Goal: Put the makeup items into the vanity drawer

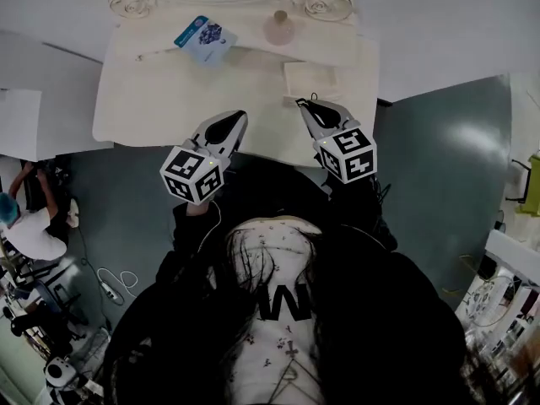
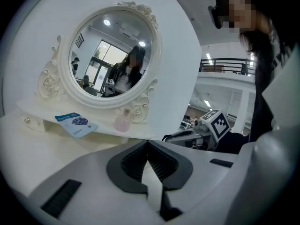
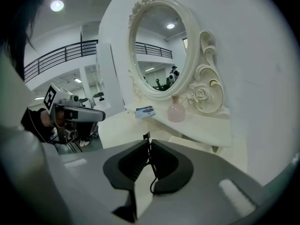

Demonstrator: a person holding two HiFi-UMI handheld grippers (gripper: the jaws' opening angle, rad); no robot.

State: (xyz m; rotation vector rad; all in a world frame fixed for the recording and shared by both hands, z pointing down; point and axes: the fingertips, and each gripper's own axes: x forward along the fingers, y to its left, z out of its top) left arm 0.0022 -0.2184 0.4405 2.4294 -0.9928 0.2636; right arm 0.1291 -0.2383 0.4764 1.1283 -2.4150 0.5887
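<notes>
A cream vanity table (image 1: 152,108) stands against the wall. On its raised shelf lie a blue packet (image 1: 205,37) (image 2: 76,123) (image 3: 145,111) and a round pink bottle (image 1: 279,28) (image 2: 122,122) (image 3: 176,111). A small cream drawer (image 1: 310,78) juts out below the shelf at the right. My left gripper (image 1: 240,115) (image 2: 148,142) hovers over the table's front edge, shut and holding nothing. My right gripper (image 1: 302,104) (image 3: 149,142) hangs just in front of the drawer. It is shut on a thin black loop (image 1: 314,97) (image 3: 146,137) that pokes out at its tips.
An ornate oval mirror (image 2: 110,50) (image 3: 159,46) rises behind the shelf. A thin pale stick (image 1: 156,53) lies at the shelf's left, near a drawer knob (image 2: 28,121). Grey floor surrounds the table. A person (image 1: 29,218) and cables (image 1: 114,285) are at the lower left.
</notes>
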